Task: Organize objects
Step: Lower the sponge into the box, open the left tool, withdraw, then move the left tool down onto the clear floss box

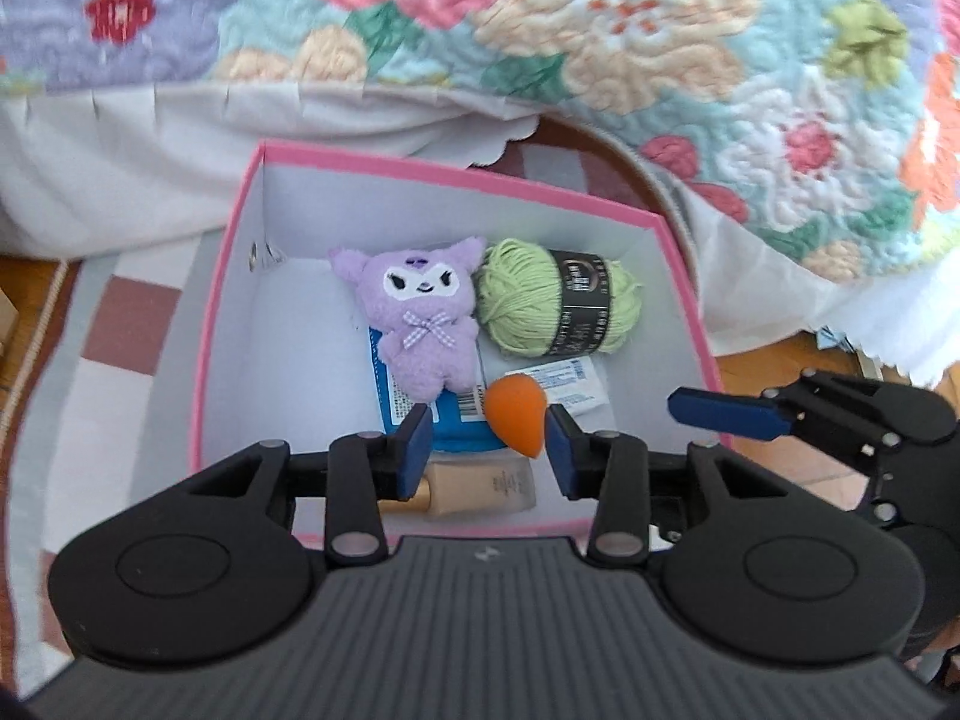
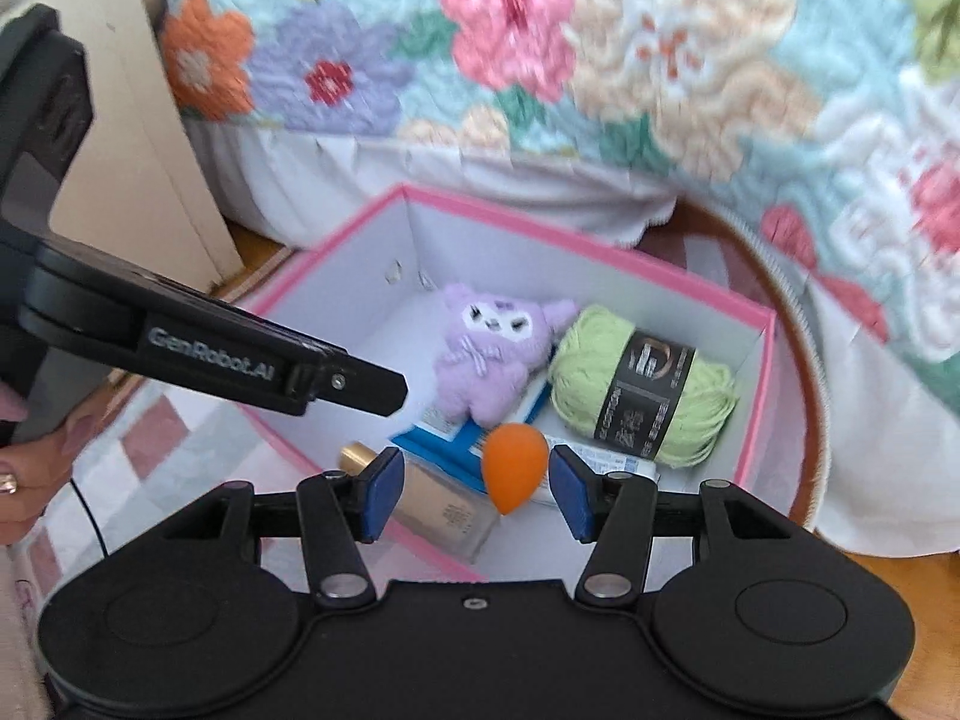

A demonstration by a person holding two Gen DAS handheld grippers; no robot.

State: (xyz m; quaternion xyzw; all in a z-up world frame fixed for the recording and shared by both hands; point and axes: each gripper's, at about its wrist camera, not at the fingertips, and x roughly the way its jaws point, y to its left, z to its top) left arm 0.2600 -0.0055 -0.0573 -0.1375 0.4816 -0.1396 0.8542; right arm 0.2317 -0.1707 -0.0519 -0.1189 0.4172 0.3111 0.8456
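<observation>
A pink box (image 1: 456,171) with a white inside holds a purple plush toy (image 1: 420,312), a ball of green yarn (image 1: 552,300), an orange teardrop sponge (image 1: 516,417), a beige foundation bottle (image 1: 480,489), a blue packet (image 1: 390,402) and a white sachet (image 1: 564,384). My left gripper (image 1: 489,444) hovers open above the box's near side, with nothing pressed between its pads. My right gripper (image 2: 474,480) is also open over the box (image 2: 600,252). The sponge (image 2: 513,468) lies below it, beside the bottle (image 2: 444,510), plush (image 2: 486,354) and yarn (image 2: 636,384).
A floral quilt (image 1: 600,30) and white bed skirt (image 1: 120,168) hang just behind the box. A checkered rug (image 1: 120,324) lies under it on a wooden floor. A cardboard panel (image 2: 138,120) stands at the left, and a person's hand (image 2: 18,474) holds the left gripper.
</observation>
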